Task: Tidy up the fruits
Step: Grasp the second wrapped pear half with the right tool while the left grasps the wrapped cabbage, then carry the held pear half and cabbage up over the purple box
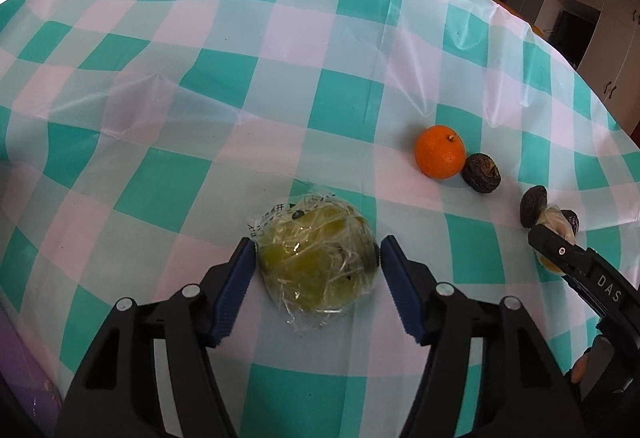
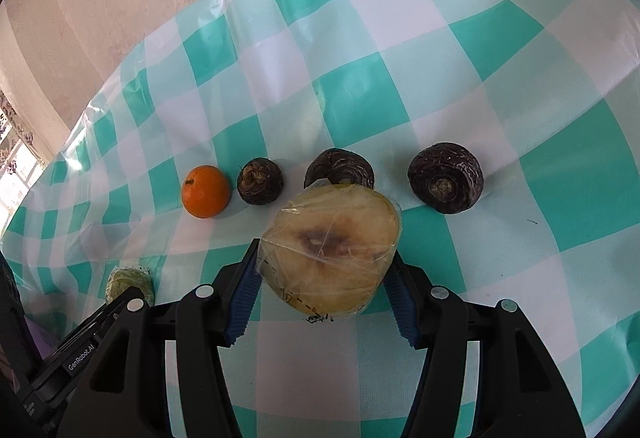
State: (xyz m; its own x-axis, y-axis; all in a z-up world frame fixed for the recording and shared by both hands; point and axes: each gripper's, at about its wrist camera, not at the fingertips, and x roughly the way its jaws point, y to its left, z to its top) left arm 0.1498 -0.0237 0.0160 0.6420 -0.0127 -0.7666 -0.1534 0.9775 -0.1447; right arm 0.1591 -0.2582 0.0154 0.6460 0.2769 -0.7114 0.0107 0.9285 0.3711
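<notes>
Two close wrist views down along each claw onto the checkered table (image 1: 160, 190), sharing the orange (image 1: 440, 151) (image 2: 205, 191).

A teal-and-white checked cloth (image 2: 460, 38) covers the bench. On it lie an orange (image 2: 205, 191), three dark wrinkled fruits (image 2: 260, 181) (image 2: 340, 168) (image 2: 445, 177), and a plastic-wrapped green fruit (image 1: 318, 258).

Glossy plastic tablecloth (image 1: 248, 86), crinkled film-wrapped fruit (image 1: 316, 258)
</notes>
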